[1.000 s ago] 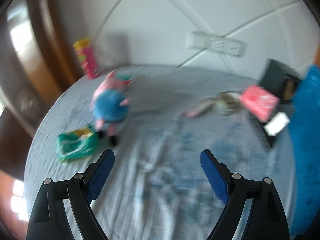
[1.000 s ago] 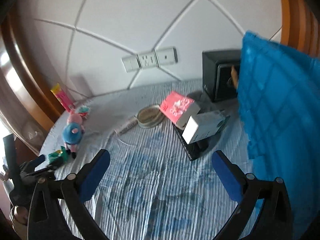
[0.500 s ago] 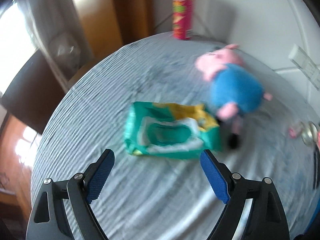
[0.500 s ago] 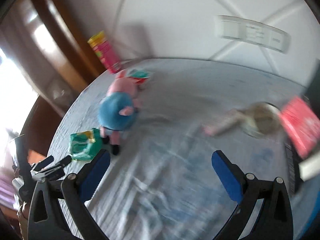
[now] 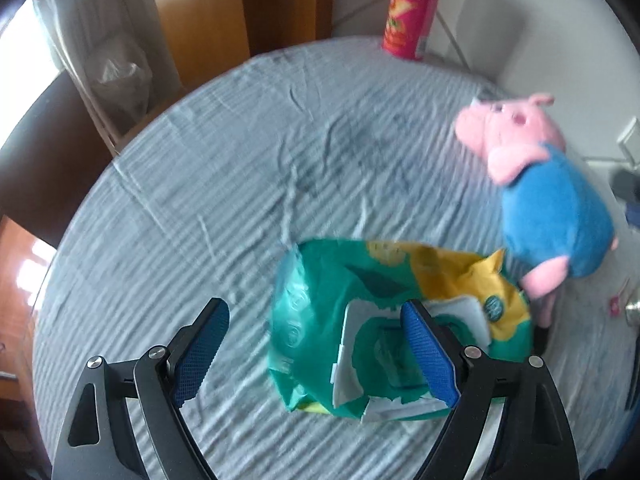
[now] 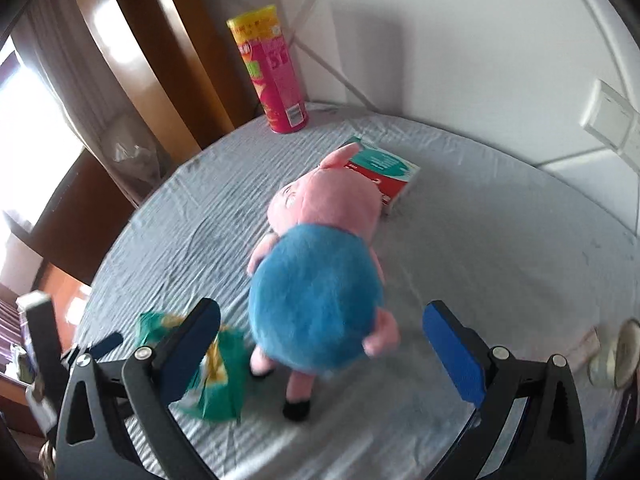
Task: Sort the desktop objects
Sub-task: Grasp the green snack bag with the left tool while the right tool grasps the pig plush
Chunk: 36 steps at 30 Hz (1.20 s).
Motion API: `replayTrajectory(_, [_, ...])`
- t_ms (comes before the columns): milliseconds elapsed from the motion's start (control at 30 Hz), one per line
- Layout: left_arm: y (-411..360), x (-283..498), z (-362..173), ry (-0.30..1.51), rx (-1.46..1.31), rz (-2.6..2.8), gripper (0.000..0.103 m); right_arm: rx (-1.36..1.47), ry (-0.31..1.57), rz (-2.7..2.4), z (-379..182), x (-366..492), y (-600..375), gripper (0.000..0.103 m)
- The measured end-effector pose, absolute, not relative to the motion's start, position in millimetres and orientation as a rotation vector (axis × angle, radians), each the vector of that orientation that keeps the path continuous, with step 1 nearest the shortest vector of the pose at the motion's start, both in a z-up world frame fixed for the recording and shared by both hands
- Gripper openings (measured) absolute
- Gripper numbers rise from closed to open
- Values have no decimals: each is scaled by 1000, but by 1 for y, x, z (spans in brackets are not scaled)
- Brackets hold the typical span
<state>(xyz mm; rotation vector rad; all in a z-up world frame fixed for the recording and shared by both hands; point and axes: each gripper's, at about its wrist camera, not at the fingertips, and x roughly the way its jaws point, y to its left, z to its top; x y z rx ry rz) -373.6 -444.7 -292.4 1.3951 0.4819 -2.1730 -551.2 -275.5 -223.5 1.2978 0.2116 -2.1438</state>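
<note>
A green and yellow wet-wipe pack point(image 5: 360, 312) lies flat on the grey cloth, its left part between the fingers of my open left gripper point(image 5: 316, 344), whose right finger overlaps its white flap. A plush pig in a blue shirt point(image 5: 552, 208) lies just right of the pack. In the right wrist view the pig point(image 6: 320, 284) lies between the fingers of my open right gripper point(image 6: 324, 352), close below it. The wipe pack point(image 6: 216, 376) shows behind the right gripper's left finger, with the left gripper's tip beside it at the far left.
A pink and yellow chip can point(image 6: 272, 76) stands at the back by the wall; it also shows in the left wrist view point(image 5: 412, 8). A red and teal box point(image 6: 384, 172) lies behind the pig's head. The round table's edge point(image 5: 92, 184) runs along the left. A wall socket point(image 6: 612, 124) is at right.
Both grippers have swung left and moved closer. The left now stands over the wipe pack, the right over the pig. Both stay open.
</note>
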Motion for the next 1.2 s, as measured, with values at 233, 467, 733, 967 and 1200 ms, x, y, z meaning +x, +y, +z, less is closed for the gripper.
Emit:
replayTrajectory(233, [-444, -385, -303, 472, 1371, -2207, 96, 1419, 295, -2081, -274, -574, -311, 103])
replayTrajectory(467, [-439, -381, -303, 512, 1371, -2283, 73, 1475, 274, -2020, -302, -571, -306, 95])
replayTrajectory(733, [-402, -348, -293, 500, 1413, -2342, 47, 1489, 323, -2019, -291, -526, -259, 87])
replayTrajectory(967, [-375, -327, -294, 424, 1516, -2365, 86, 1599, 309, -1981, -289, -472, -187, 87])
replayTrajectory(1200, [-372, -337, -302, 454, 1552, -2352, 93, 1635, 280, -1978, -289, -452, -137, 94])
